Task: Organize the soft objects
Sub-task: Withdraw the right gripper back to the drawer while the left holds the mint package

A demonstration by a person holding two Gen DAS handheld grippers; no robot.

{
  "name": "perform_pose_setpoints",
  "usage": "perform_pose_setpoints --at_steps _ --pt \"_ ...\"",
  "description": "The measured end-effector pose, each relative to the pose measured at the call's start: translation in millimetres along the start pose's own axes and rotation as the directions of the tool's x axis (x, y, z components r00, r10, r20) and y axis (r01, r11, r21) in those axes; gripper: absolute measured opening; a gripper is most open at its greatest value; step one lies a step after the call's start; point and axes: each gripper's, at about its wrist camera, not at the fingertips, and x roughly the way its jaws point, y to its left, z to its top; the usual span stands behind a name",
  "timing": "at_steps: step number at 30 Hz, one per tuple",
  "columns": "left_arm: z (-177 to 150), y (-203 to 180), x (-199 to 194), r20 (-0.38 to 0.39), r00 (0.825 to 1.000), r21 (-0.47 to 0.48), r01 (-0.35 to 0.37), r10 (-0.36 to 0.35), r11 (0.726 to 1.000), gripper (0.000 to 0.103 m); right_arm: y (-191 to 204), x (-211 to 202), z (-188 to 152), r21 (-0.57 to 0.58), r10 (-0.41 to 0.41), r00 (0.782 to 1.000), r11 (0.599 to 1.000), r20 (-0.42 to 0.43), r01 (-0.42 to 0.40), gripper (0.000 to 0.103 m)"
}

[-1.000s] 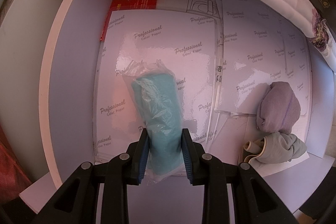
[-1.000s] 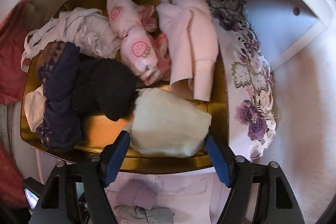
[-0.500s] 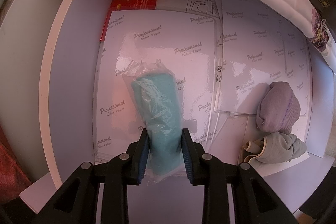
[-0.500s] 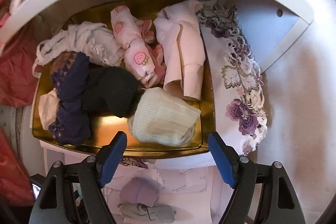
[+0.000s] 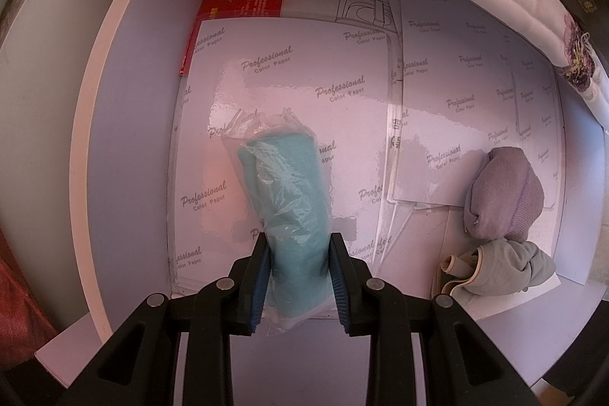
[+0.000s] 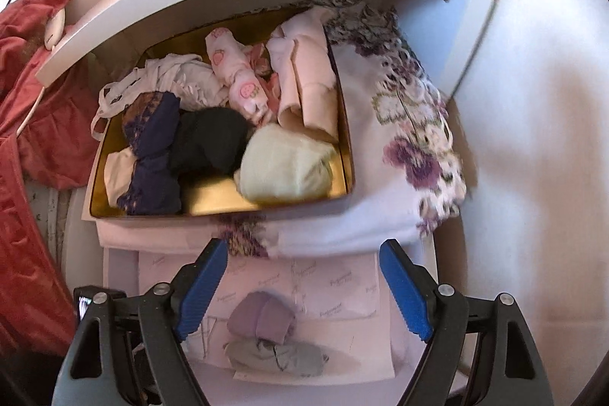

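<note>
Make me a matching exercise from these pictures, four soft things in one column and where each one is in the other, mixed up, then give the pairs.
1. teal cloth roll in a clear plastic bag
2. pale cream knit hat
3. lilac knit bundle
4. white cloth with purple flowers

A. draped beside the tray
B. on the lower shelf papers
C. between the left gripper's pads
D. in the gold tray

Pairs: 1-C, 2-D, 3-B, 4-A

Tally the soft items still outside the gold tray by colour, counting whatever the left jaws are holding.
Teal: 1, the bagged teal roll clamped in the left gripper
Purple: 1, the purple bundle on the shelf paper
Grey-green: 1, the grey-green bundle just in front of it
Total: 3
</note>
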Motion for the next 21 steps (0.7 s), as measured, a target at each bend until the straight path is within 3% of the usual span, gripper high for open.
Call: perform_pose_setpoints --at_steps 5,9,16,21 --pt "0 0 0 0.0 1.0 -0.001 0.0 0.0 1.0 0.029 -6 6 -25 0.031 0.013 0.999 0.999 -0.048 -0.012 0.085" --pt "0 0 0 0.0 1.0 -0.004 0.0 0.0 1.0 0.029 -6 28 -48 0.043 0.006 0.99 0.999 -0.14 0.0 0.085" --pt "-1 -1 -1 0.0 1.0 -0.003 0.002 -0.002 1.0 0.029 -1 83 -90 0.037 -0.013 0.945 0.999 -0.328 0.027 0.085" --pt "-1 -1 0 0.001 1.0 -0.003 0.002 -0.002 1.0 0.03 4 107 -107 0.039 -0.001 0.918 0.999 -0.396 0.018 0.085"
